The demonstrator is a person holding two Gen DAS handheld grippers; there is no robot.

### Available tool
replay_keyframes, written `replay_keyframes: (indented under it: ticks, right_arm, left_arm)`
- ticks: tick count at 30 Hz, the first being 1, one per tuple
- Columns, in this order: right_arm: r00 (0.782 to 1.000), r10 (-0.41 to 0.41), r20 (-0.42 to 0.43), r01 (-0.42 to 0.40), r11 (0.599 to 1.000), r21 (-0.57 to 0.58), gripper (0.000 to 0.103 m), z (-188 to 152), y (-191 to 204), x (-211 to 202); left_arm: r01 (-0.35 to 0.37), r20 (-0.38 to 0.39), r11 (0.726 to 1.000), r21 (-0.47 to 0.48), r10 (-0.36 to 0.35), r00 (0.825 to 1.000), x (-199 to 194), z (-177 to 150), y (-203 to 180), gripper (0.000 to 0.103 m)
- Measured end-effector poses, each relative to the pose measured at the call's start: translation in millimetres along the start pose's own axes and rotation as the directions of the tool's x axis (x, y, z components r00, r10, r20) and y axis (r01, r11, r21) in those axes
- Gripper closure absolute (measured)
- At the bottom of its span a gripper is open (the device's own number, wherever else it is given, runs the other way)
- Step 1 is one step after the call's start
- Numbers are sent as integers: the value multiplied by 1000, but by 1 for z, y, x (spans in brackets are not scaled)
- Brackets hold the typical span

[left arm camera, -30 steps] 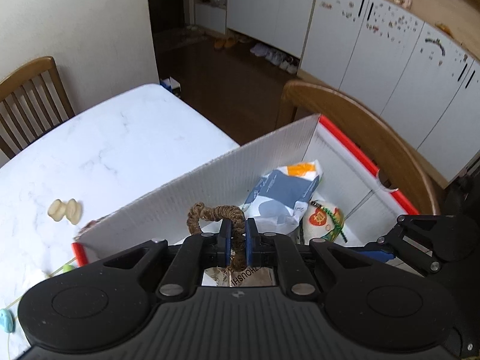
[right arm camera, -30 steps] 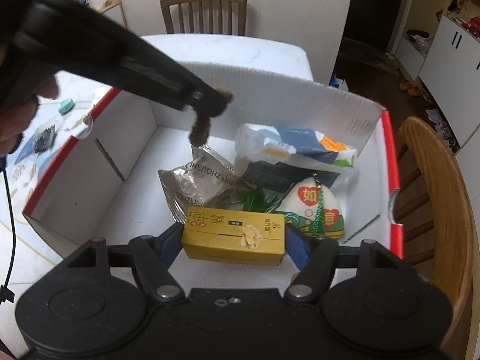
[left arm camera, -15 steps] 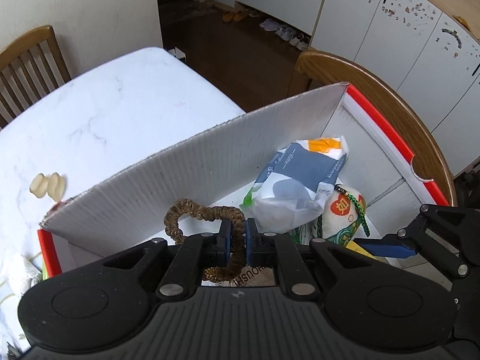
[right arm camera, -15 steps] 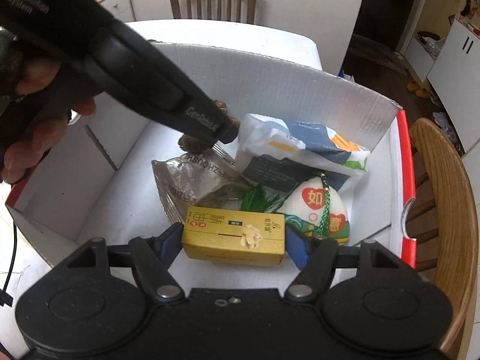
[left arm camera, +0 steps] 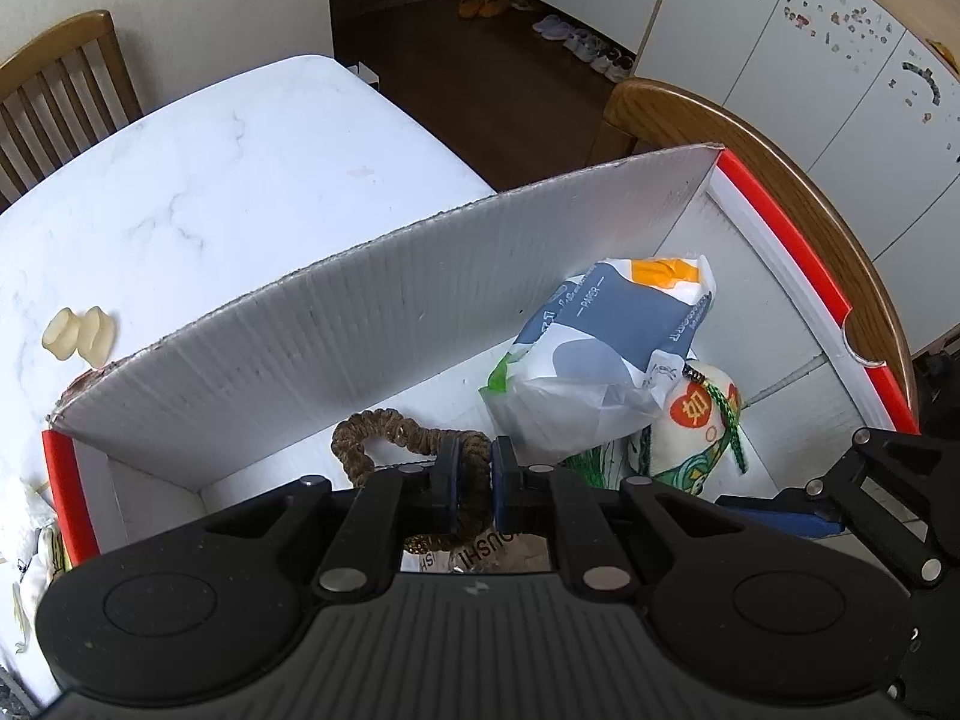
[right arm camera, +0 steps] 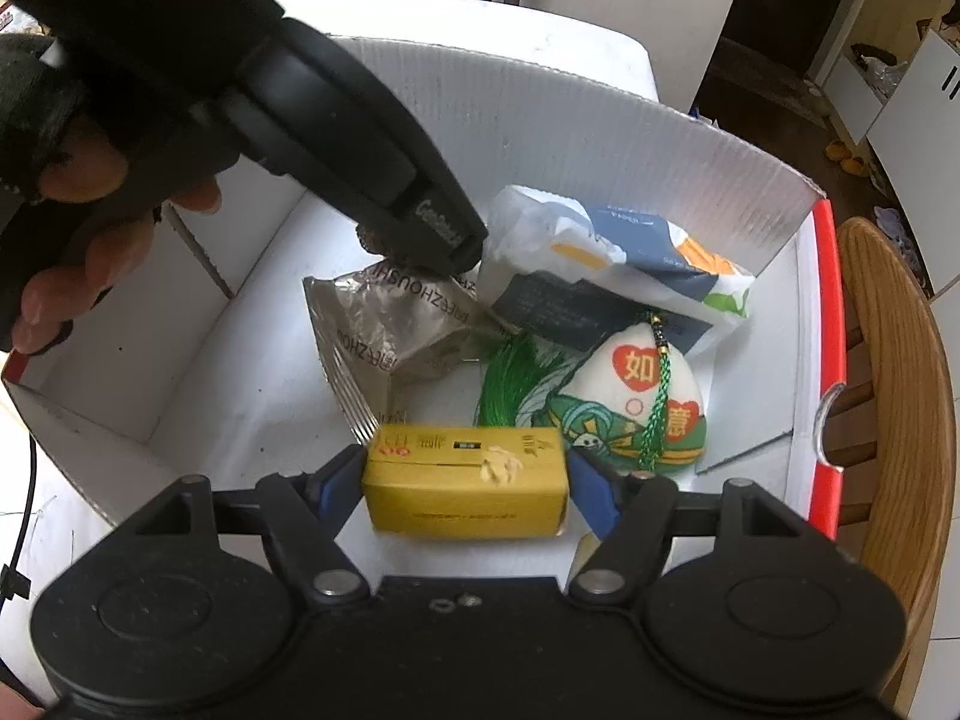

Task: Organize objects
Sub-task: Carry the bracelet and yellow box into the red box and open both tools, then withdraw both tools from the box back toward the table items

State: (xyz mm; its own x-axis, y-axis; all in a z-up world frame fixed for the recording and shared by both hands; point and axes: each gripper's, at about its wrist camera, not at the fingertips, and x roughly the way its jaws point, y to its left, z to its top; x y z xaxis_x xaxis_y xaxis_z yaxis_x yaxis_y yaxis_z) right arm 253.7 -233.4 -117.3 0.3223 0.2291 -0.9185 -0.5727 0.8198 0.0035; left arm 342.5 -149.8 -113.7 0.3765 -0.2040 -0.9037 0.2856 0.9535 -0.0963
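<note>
Two grippers work over the white corrugated box [left arm camera: 372,324], which stands on the marble table [left arm camera: 198,180]. Since a second ago the left gripper [left arm camera: 471,483] has sunk from above the box's far wall to low inside it; its tip now sits just over the silver foil packet [right arm camera: 390,324]. Its jaws are pinched narrow on a brown braided ring [left arm camera: 384,438], same grip as before. The ring, earlier level with the wall's top edge, now hangs below it, close to the box floor.

The right gripper [right arm camera: 465,474] has barely shifted. Its jaws stand wide, clamped on the two ends of a yellow carton [right arm camera: 465,480], held over the near part of the box.

Box contents, placed from the foil packet:
- foil packet crumpled near the middle of the floor.
- blue-and-white paper pack [right arm camera: 624,264] just beside it on the right, leaning toward the far wall.
- white embroidered pouch [right arm camera: 636,396] with red hearts and a green cord, right of the packet and nearer, partly under the paper pack.
- green tassel [right arm camera: 516,378] between packet and pouch.

Outside the box, beyond its far-left corner, two pale small pieces [left arm camera: 78,336] lie on the table. Wooden chairs [left arm camera: 780,180] stand around it.
</note>
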Motion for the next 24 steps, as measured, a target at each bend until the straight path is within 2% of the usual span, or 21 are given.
replay_keyframes:
  ticks: [5,8,10,12,13,24]
  right_arm:
    - [1000,10,-3,-10,999,37,31,-1,-5,1]
    - [1000,17,13,-18,998,57,28,-3,-9,-3]
    - [999,23,25,-25,997,69,27,-5,-11,-6]
    - [999,29,40,-32,996,77,26,-8,-12,-9]
    - [998,30,48,-34,996,80,26,-8,-13,-12]
    - [988,49,146,-69,989,132,23,-7,-25,-46]
  left_arm:
    - [-7,2,1000,-9,7,1000,-3,-2,0,93]
    - [-16,10,1000,-4,16,1000,-4,-2,0,86]
    - [-16,17,1000,-9,16,1000,-7,-3,1,71]
    - [-6,28,1000,-18,7,1000,-11,-4,3,35]
    - [-1,40,1000,-22,2,999,-14,-6,4,31]
    - [48,135,998,-49,-41,990,-54,-16,7,31]
